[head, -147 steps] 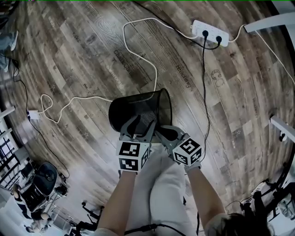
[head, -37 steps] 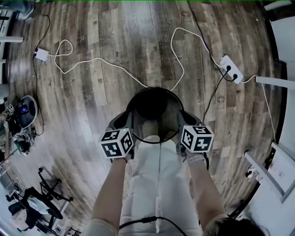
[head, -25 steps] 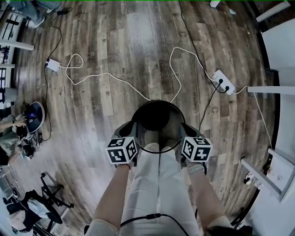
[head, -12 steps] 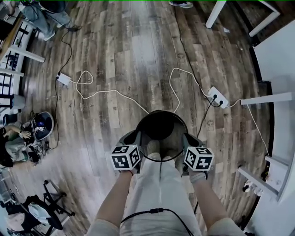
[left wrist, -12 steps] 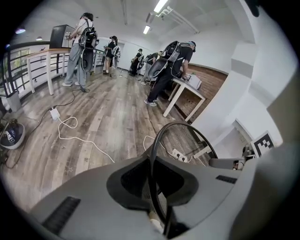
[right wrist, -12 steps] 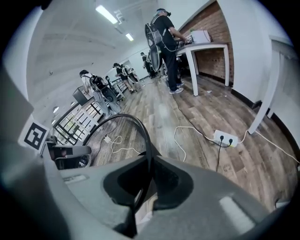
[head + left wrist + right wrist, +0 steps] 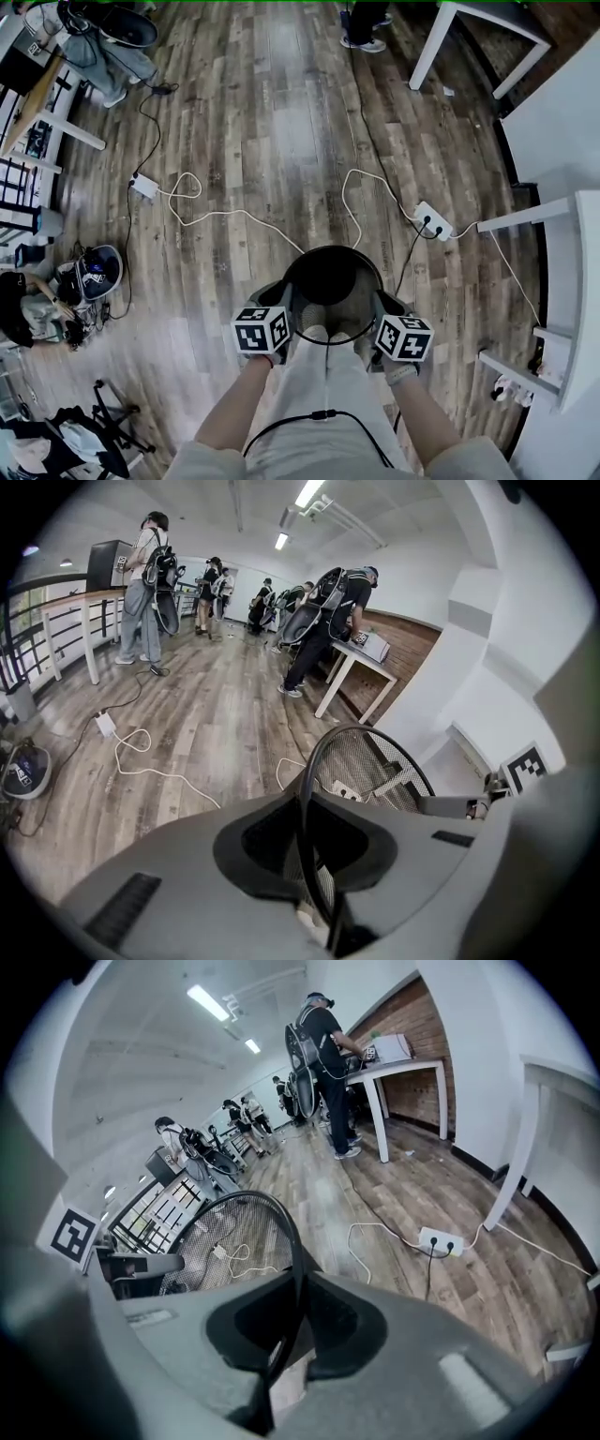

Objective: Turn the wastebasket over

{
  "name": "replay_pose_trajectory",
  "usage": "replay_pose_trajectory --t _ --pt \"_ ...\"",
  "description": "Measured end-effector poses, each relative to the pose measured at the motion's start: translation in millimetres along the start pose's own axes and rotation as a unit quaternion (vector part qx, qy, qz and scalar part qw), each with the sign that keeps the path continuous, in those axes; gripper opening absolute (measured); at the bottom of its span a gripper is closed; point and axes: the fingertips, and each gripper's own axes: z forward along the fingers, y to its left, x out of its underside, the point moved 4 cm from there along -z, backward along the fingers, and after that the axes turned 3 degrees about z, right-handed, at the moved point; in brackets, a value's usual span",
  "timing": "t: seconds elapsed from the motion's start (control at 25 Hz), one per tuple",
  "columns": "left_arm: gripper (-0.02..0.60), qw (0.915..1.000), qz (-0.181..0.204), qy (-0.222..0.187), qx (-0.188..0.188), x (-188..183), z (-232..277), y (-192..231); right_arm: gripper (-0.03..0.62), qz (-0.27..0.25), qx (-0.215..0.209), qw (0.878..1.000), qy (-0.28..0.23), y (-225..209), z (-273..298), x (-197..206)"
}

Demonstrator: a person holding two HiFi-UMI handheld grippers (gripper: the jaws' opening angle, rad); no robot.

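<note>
Head view first: the black mesh wastebasket [image 7: 328, 274] sits low centre, mouth turned up at the camera, its round rim [image 7: 333, 247] in sight most of the way round. The left hand-held gripper [image 7: 281, 298] pinches the rim's left edge and the right hand-held gripper [image 7: 380, 307] the right edge, one opposite the other. Plank floor [image 7: 272, 112] lies wide open toward the top of the frame. A white cable [image 7: 225, 214] loops just past the basket's far edge; a power strip [image 7: 432, 221] lies to the upper right, near but apart. White furniture [image 7: 586, 300] crowds the right side, and gear [image 7: 94, 274] clutters the left margin.

Left gripper view: jaws nearly closed, the thin black rim [image 7: 358, 727] clamped between them, mesh to the right. Open planks at left, people at a white worktop [image 7: 361, 658] far back.

Right gripper view: jaws clamped on the rim [image 7: 292, 1218] too, mesh to the left. Open floor ahead, a white table leg [image 7: 514, 1162] at right.
</note>
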Motion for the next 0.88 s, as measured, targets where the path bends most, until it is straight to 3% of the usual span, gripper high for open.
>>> replay_pose_trajectory --t 0.88 --pt "0.032 0.9995 0.019 -0.027 0.000 -58 -118 -57 0.021 0.001 -0.017 0.999 -0.040 55 -112 -49"
